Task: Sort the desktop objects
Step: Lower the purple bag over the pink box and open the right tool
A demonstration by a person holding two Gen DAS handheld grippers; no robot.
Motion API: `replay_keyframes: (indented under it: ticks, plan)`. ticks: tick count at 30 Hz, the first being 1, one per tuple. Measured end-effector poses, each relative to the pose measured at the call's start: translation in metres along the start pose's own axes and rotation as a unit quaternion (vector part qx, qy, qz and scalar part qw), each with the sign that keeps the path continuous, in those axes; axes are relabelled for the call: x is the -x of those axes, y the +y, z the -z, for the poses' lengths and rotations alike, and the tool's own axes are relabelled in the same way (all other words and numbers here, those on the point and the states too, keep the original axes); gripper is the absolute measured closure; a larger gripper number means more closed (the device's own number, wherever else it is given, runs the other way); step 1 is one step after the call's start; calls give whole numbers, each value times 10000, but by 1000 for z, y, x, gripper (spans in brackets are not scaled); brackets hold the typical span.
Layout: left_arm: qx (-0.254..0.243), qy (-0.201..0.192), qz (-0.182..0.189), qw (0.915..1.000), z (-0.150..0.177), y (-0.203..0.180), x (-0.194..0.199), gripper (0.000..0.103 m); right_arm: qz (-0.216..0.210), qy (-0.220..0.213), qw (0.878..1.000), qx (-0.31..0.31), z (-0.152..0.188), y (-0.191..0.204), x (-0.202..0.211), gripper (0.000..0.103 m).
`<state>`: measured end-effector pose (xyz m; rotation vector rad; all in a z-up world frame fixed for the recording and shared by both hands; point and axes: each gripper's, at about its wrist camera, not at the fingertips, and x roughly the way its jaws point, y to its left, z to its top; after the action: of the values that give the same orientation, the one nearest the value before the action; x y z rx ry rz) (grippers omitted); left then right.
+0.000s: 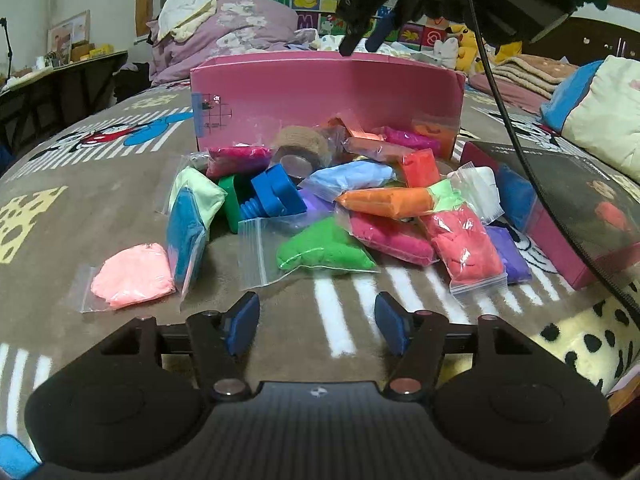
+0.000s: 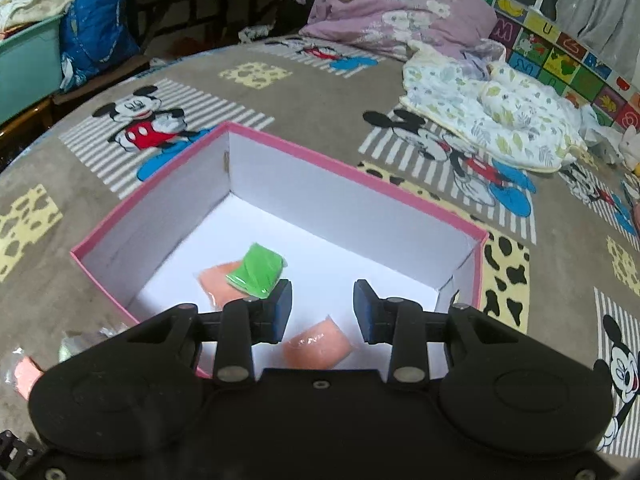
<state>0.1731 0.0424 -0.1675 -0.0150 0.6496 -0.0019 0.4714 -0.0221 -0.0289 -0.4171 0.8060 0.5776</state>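
In the left wrist view, a heap of coloured clay bags lies on the blanket before a pink box [image 1: 320,92]: a green bag [image 1: 324,248], an orange bag [image 1: 388,200], a pale pink bag [image 1: 134,274], and a blue and green toy bolt [image 1: 264,196]. My left gripper [image 1: 318,322] is open and empty, low in front of the heap. My right gripper [image 2: 322,312] is open and empty above the pink box [image 2: 352,178]. Inside the box lie a green bag [image 2: 256,270] and two peach bags [image 2: 318,346]. The right gripper also shows above the box in the left wrist view [image 1: 366,38].
A dark book-like box [image 1: 568,200] lies right of the heap. A purple quilt [image 2: 400,8] and a leaf-print cloth [image 2: 488,112] lie at the bed's far side. A black cable [image 1: 516,136] hangs across the right side.
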Motion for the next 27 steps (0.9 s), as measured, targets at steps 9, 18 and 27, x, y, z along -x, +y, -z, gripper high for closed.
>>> replay_keyframes:
  ticks: [9, 18, 27]
  plan:
    - [-11, -28, -9, 10000, 1, -1, -1, 39, 79, 309, 9995, 29, -1, -7, -20, 67]
    - [-43, -49, -26, 10000, 2, -2, -1, 38, 114, 668, 9969, 389, -5, -7, -40, 47]
    - [-60, -76, 19, 10000, 2, 0, -3, 37, -143, 1594, 9824, 963, -11, -9, -68, 47]
